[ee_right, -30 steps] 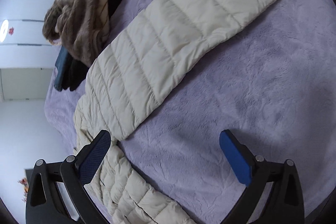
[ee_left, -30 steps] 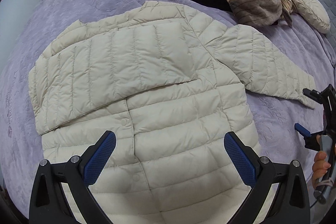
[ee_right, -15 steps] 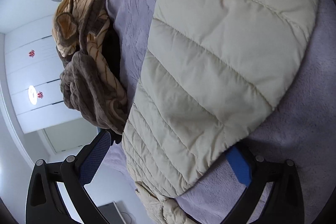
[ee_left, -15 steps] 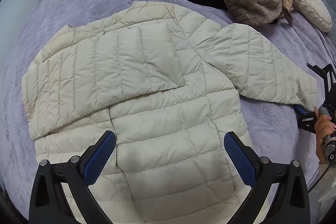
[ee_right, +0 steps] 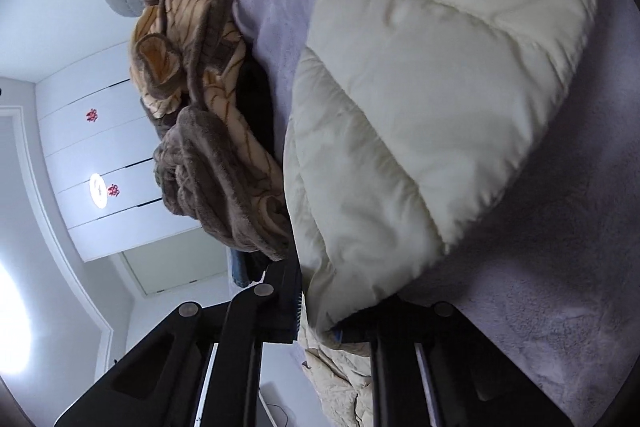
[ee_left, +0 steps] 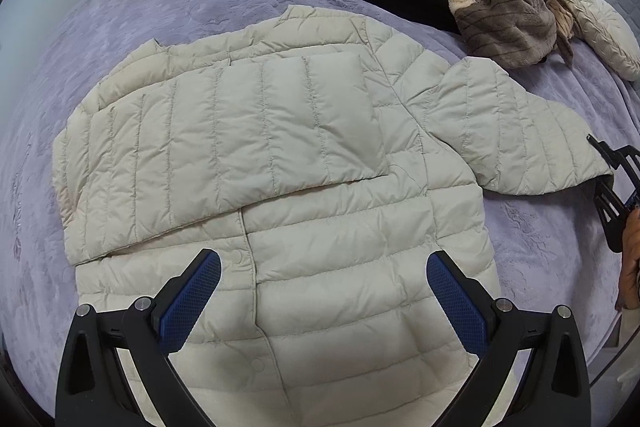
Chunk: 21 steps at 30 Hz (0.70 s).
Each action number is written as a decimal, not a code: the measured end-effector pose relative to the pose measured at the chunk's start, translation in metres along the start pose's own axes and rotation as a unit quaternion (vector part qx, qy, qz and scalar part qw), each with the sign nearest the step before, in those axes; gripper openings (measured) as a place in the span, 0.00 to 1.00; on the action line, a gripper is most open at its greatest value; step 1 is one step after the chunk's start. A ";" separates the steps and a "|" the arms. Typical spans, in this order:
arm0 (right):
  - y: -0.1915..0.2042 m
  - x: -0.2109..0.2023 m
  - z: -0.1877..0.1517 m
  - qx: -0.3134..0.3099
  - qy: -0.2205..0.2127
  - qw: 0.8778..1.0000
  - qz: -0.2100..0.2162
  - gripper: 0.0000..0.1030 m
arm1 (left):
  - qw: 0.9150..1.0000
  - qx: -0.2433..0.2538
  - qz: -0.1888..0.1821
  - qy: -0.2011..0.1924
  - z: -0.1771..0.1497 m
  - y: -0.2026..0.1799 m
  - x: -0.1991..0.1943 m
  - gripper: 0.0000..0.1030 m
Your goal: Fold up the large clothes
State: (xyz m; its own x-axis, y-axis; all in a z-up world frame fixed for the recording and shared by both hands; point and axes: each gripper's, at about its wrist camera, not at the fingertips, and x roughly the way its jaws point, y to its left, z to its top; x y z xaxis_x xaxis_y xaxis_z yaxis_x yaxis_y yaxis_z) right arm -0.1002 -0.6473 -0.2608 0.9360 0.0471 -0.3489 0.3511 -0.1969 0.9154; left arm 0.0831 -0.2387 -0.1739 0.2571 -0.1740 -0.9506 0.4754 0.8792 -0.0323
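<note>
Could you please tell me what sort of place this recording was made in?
Most likely a bedroom: the purple bedspread under the puffer jacket, the pillow and the white wardrobe doors suggest it.

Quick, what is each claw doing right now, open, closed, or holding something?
Left claw: open, holding nothing, above the cream jacket.
Right claw: has just closed on the cuff end of the jacket's sleeve.
</note>
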 end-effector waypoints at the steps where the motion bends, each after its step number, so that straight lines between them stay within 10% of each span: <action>1: 0.011 0.001 -0.003 -0.019 0.003 1.000 0.000 0.11 | 1.000 -0.004 0.000 -0.002 0.000 0.004 0.000 1.00; 10: 0.127 0.046 -0.080 -0.264 0.052 0.962 -0.041 0.11 | 0.998 -0.058 0.014 -0.020 0.000 0.060 -0.002 1.00; 21: 0.178 0.163 -0.286 -0.583 0.182 0.786 -0.094 0.11 | 0.986 -0.156 0.039 -0.051 -0.010 0.159 -0.008 1.00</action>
State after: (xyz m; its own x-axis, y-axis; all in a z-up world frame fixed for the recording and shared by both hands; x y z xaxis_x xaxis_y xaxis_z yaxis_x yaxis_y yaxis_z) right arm 0.1221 -0.3943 -0.0968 0.7349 0.2872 -0.6144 0.0703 0.8688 0.4902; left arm 0.1482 -0.0936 -0.1744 0.3743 -0.1296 -0.9182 0.1736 0.9825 -0.0678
